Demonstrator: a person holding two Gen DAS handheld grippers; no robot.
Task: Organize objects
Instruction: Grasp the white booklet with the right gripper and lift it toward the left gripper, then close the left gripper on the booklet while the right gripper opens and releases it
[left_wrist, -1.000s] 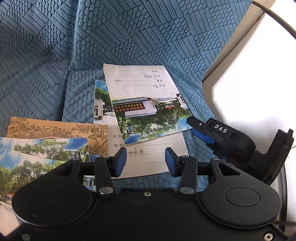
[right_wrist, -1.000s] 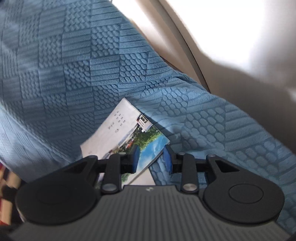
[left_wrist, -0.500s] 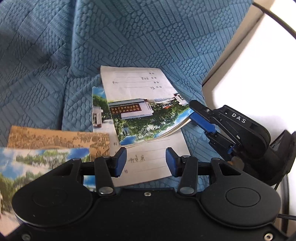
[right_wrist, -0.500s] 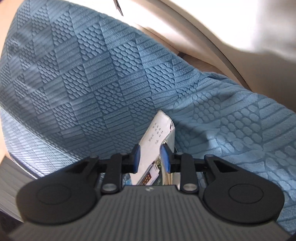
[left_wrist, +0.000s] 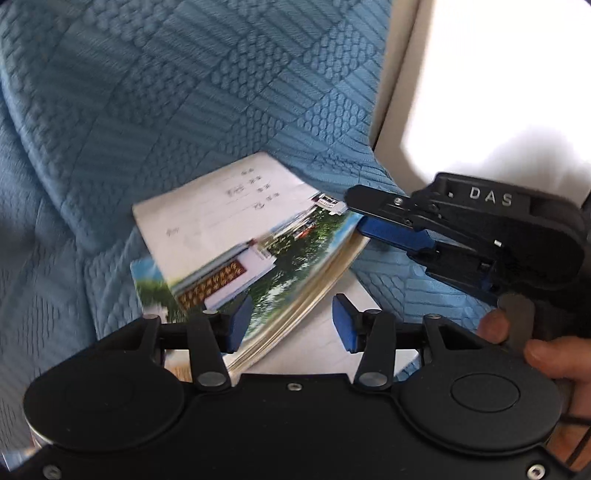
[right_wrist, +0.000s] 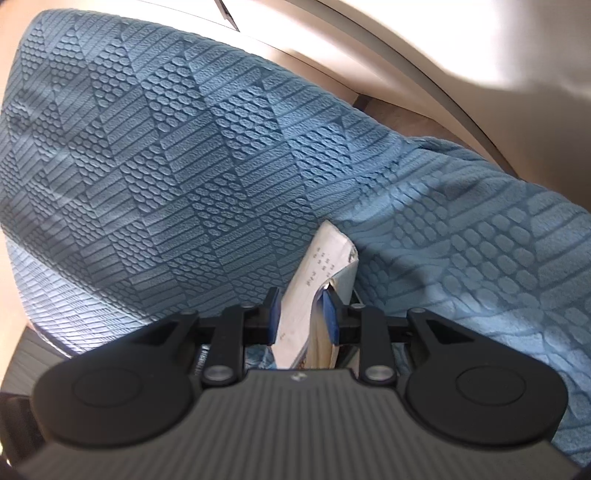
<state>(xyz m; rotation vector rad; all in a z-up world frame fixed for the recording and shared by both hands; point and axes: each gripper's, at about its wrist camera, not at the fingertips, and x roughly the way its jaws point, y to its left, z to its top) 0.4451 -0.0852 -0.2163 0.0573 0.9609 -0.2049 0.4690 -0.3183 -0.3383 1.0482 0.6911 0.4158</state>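
We are pinching the top notebook (left_wrist: 236, 236) by its right edge in our right gripper (left_wrist: 364, 221), tilting it above the notebooks on the blue textured cover (left_wrist: 184, 92). Our left gripper (left_wrist: 291, 321) is opening, jaws spread, touching nothing, near the raised pages.

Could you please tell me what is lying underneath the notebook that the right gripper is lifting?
Under the lifted notebook lies another notebook with a similar cover, on the blue blanket. Most of its cover is hidden by the top one and the left gripper.
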